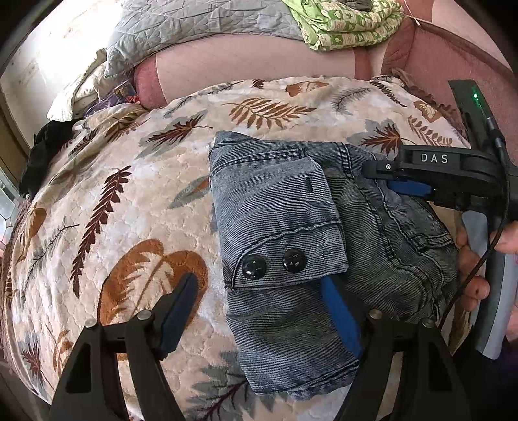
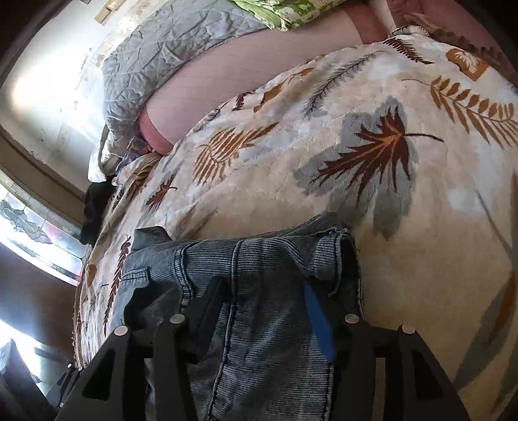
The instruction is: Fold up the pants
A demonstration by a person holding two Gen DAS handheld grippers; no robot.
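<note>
A cream fleece blanket (image 1: 155, 200) printed with brown and grey leaves covers the bed in front of me. Beyond it, on the far side, lie a pink sheet (image 1: 246, 58), a grey quilt (image 1: 194, 26) and a green patterned cloth (image 1: 343, 26). A dark garment (image 1: 42, 155) sits at the blanket's far left edge.

The denim pants (image 1: 291, 233) lie on the blanket as a folded bundle, right of centre in my left view, with a buttoned flap (image 1: 278, 223) on top showing two black buttons (image 1: 254, 266).

My left gripper (image 1: 259, 307) stands open: its left finger is over bare blanket, its right finger with the blue pad (image 1: 340, 311) lies against the bundle's near part. My right gripper (image 2: 265, 298) straddles the far right edge of the pants with denim between its fingers; the jaws are apart and I see no pinch. My right hand (image 1: 472, 259) holds its handle.
</note>
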